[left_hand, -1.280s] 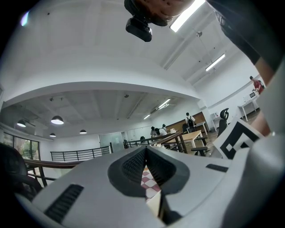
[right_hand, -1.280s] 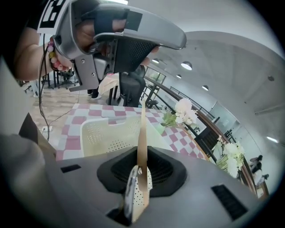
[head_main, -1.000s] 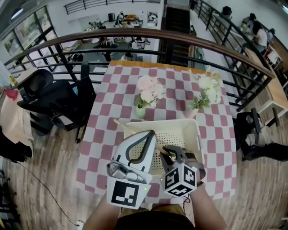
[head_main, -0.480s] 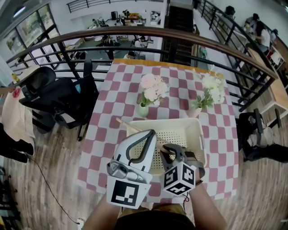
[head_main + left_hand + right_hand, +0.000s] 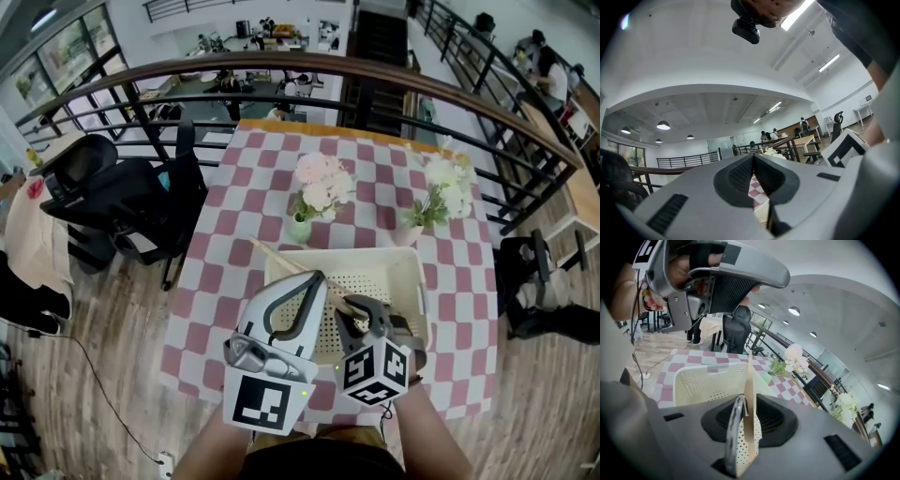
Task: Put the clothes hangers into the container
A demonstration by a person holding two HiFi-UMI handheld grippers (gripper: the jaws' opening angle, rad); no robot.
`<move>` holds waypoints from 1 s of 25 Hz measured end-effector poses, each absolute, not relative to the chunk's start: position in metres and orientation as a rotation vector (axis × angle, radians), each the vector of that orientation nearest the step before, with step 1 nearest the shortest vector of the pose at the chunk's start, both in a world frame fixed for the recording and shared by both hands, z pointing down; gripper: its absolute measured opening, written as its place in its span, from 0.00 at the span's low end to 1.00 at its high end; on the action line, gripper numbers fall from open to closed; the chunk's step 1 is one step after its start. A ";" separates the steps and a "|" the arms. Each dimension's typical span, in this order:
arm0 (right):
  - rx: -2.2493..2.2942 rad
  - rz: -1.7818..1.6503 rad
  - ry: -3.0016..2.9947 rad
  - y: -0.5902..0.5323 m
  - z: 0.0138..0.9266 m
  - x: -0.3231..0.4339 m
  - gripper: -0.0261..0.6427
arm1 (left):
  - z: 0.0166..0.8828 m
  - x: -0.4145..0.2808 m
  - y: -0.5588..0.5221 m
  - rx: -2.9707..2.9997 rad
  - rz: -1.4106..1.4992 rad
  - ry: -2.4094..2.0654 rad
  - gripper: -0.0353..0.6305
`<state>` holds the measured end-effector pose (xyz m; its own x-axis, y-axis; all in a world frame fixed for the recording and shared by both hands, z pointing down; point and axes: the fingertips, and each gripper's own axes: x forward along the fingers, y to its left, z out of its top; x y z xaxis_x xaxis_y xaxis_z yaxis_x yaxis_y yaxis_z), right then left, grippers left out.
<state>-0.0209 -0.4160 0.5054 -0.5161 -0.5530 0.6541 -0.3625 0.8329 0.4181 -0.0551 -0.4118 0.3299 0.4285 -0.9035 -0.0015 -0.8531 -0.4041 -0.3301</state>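
Hanger (image 5: 277,260): wooden, metal hook. Slants above checkered tabletop (image 5: 246,187), across far-left corner of white perforated container (image 5: 418,291). Hook end pinched in right claw (image 5: 356,321), jaws just eased wider. Left claw (image 5: 316,276) pressed together, empty, just beside hanger.

A wooden hanger (image 5: 289,266) with metal hook slants over the far left corner of the cream perforated container (image 5: 415,292).

One wooden hanger (image 5: 281,262), one white container (image 5: 419,298), two flower vases (image 5: 300,228) (image 5: 403,234), two claws (image 5: 313,277) (image 5: 353,315), one checked table (image 5: 248,178).
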 end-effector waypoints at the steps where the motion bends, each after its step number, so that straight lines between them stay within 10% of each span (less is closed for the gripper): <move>1: 0.670 -0.289 -2.172 -0.417 0.505 -0.021 0.16 | 0.331 -0.055 -0.412 -2.405 -0.258 1.521 0.06; 25: 0.659 -0.277 -2.169 -0.410 0.508 -0.017 0.21 | 0.331 -0.051 -0.410 -2.423 -0.258 1.494 0.06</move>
